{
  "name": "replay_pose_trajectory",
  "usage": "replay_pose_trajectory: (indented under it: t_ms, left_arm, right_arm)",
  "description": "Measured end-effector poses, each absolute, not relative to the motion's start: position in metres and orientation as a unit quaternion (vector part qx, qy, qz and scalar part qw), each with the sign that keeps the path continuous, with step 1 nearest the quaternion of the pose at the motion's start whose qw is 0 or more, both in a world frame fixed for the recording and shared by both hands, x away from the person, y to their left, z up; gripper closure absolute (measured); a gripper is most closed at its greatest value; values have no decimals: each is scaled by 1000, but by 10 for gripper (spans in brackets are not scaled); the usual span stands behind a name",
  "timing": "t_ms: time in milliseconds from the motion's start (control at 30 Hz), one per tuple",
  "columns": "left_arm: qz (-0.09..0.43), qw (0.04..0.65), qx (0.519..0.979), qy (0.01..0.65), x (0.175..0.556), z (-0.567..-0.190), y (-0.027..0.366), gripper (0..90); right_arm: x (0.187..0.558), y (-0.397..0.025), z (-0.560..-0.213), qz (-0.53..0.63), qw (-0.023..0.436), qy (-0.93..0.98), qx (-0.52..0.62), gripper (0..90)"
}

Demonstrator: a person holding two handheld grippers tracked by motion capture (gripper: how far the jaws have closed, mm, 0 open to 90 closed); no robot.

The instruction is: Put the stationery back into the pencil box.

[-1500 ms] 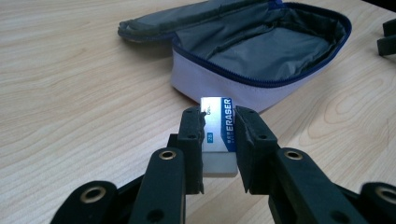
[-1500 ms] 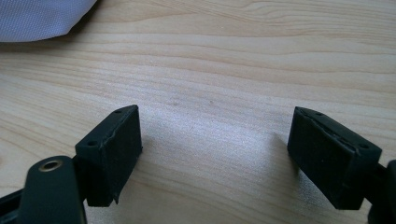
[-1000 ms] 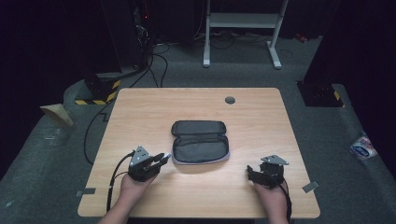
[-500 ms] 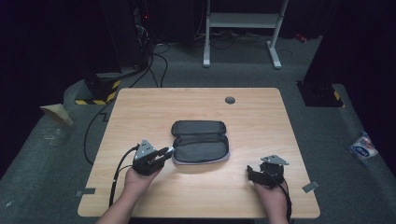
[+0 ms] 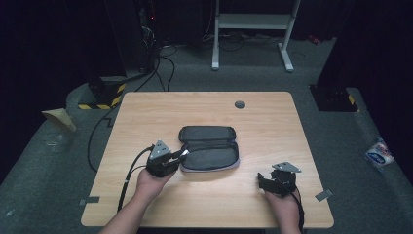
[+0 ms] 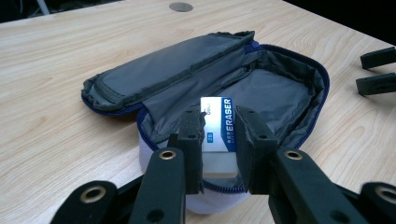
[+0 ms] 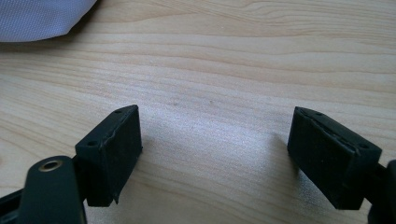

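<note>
An open grey pencil case (image 5: pixel 209 148) with a blue zip lies at the middle of the wooden table (image 5: pixel 146 117), its lid folded back. My left gripper (image 5: pixel 182 154) is at the case's left end, shut on a white eraser (image 6: pixel 215 128) with a blue label, held over the case's near rim (image 6: pixel 289 93). My right gripper (image 5: pixel 261 181) rests low near the table's front right, open, with bare wood between its jaws (image 7: pixel 212 135). Its two fingertips (image 6: pixel 377 70) show at the right edge of the left gripper view.
A round grommet hole (image 5: pixel 239 104) sits near the table's far edge. A pale corner of the case (image 7: pixel 37 16) shows at top left in the right gripper view. Cables trail from both grippers off the front edge. Dark floor and a white stand (image 5: pixel 253 22) lie beyond.
My left gripper has moved right and forward with the eraser, from the table's left front up to the case's left end. The right gripper has stayed put.
</note>
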State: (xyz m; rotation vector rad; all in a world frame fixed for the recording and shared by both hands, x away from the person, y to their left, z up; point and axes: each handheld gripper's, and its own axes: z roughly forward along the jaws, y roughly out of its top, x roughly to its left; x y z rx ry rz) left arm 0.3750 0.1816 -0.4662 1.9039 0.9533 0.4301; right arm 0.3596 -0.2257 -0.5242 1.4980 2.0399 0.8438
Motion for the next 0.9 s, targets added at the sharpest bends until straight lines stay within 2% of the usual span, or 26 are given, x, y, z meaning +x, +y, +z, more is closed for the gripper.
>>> replay_pose_trajectory:
  t_ms: [467, 900]
  left_arm:
    - [159, 452, 787, 389, 383, -477, 165, 728]
    - [168, 425, 802, 385, 385, -485, 156, 725]
  right_arm:
    - [360, -226, -524, 307, 234, 744, 546, 173]
    - [360, -226, -524, 307, 234, 744, 546, 174]
